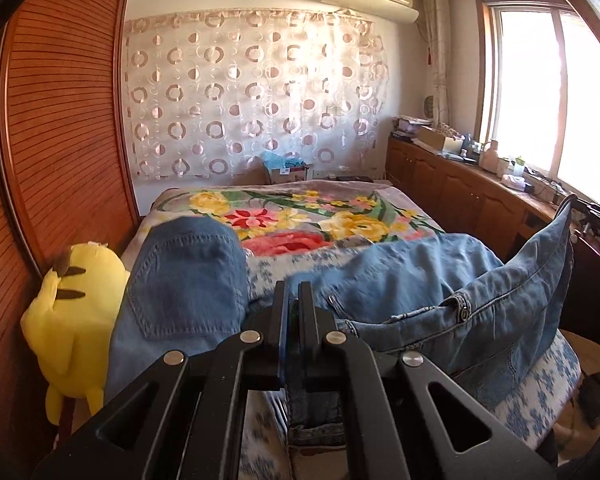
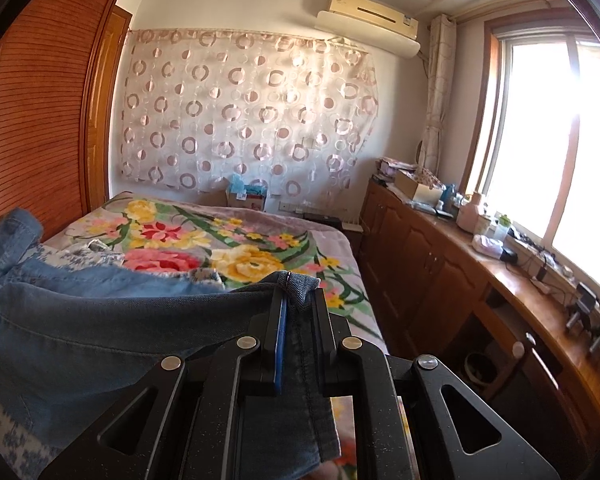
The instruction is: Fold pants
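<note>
Already both grippers are pinching the pants, which are lying across the near end of the bed and filling the lower half of each frame. In the left wrist view the left gripper is sitting with its jaws pressed nearly together on denim at the bottom centre, the back pocket just to its left and the buttoned waistband trailing toward the lower right, where a corner is rising to the right edge. In the right wrist view the right gripper is clamping a seamed edge of the pants, the cloth stretching away to the lower left. So the garment's long axis is running side to side between the 2 grips, and any fold probably depends on carrying both held edges together over the floral blanket ahead. A yellow plush toy is sitting beside the pocket at left, near the wardrobe; the cabinet is lining the right side.
</note>
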The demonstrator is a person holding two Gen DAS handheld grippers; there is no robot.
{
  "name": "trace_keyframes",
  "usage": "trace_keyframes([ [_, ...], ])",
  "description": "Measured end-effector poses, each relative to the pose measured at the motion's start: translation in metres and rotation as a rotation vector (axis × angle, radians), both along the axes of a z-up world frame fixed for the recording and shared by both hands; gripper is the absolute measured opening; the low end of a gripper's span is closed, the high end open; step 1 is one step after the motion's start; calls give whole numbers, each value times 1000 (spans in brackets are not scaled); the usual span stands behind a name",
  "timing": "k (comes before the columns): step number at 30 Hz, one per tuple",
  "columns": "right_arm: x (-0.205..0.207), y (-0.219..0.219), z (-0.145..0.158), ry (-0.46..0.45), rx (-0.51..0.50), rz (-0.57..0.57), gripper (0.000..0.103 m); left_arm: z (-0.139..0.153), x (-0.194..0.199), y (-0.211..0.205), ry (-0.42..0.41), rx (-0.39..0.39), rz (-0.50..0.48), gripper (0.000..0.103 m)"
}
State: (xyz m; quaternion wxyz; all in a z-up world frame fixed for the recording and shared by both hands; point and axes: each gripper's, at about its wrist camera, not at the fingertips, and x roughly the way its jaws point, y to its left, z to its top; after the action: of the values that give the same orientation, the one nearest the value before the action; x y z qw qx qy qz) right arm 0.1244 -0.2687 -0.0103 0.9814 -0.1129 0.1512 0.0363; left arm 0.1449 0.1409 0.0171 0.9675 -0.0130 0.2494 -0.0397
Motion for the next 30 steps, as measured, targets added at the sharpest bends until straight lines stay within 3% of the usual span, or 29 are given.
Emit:
trace_keyframes([
  [5,31,5,7,-13,4,10,11,2,36,6,10,2,19,5],
  [20,132,29,-23,63,-22,23,11,-24,113,26,83,53,130,2],
  [30,190,40,-34,168,-71,53,11,-45,130,24,158,28,72,2],
])
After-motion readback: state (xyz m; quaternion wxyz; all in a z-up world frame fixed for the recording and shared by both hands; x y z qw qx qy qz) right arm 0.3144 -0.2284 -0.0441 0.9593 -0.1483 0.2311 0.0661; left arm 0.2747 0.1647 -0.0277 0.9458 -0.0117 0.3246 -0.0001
